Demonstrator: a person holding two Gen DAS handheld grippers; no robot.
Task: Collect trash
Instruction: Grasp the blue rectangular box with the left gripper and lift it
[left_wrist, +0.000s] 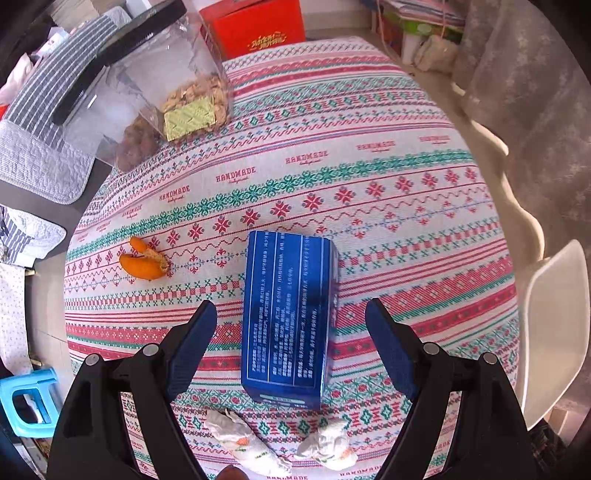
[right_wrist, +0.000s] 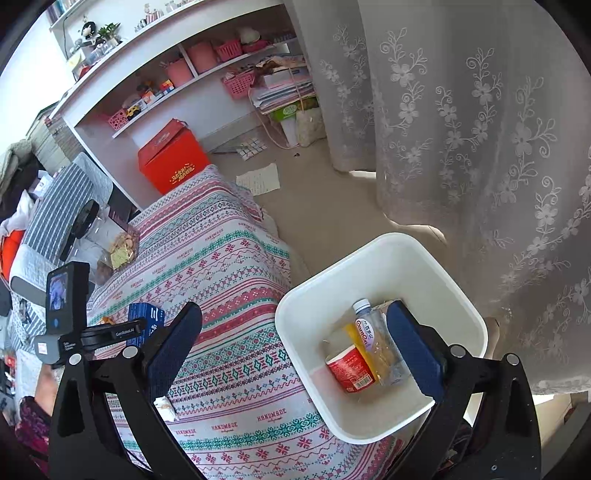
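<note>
The word "HANDMADE" repeats in red along the patterned cloth (left_wrist: 369, 177) that covers the desk; a blue box (left_wrist: 288, 317) printed with columns of white characters too small to read lies flat on it, directly between the wide-spread fingers of the left tongs (left_wrist: 291, 314), neither pad touching its sides; one curl of orange peel (left_wrist: 146, 260) lies on the cloth well off to the left of the box; two crumpled tissues (left_wrist: 243, 441) with small orange-and-green prints lie at the near edge, beneath the tongs; a clear jar (left_wrist: 166, 85) with a black lid holds snacks at the far left, a red box (left_wrist: 258, 26) with gold lettering behind it.

Beside the desk a white bin (right_wrist: 436, 266) stands on the floor under the right tongs (right_wrist: 295, 332), whose fingers are also spread wide with nothing gripped; inside it lie three items: a clear plastic bottle (right_wrist: 376, 339) whose label begins "Gant", a red cup (right_wrist: 349, 371) bearing a barcode, and a yellow wrapper (right_wrist: 358, 341) between them; a lace curtain (right_wrist: 480, 129) hangs behind.
</note>
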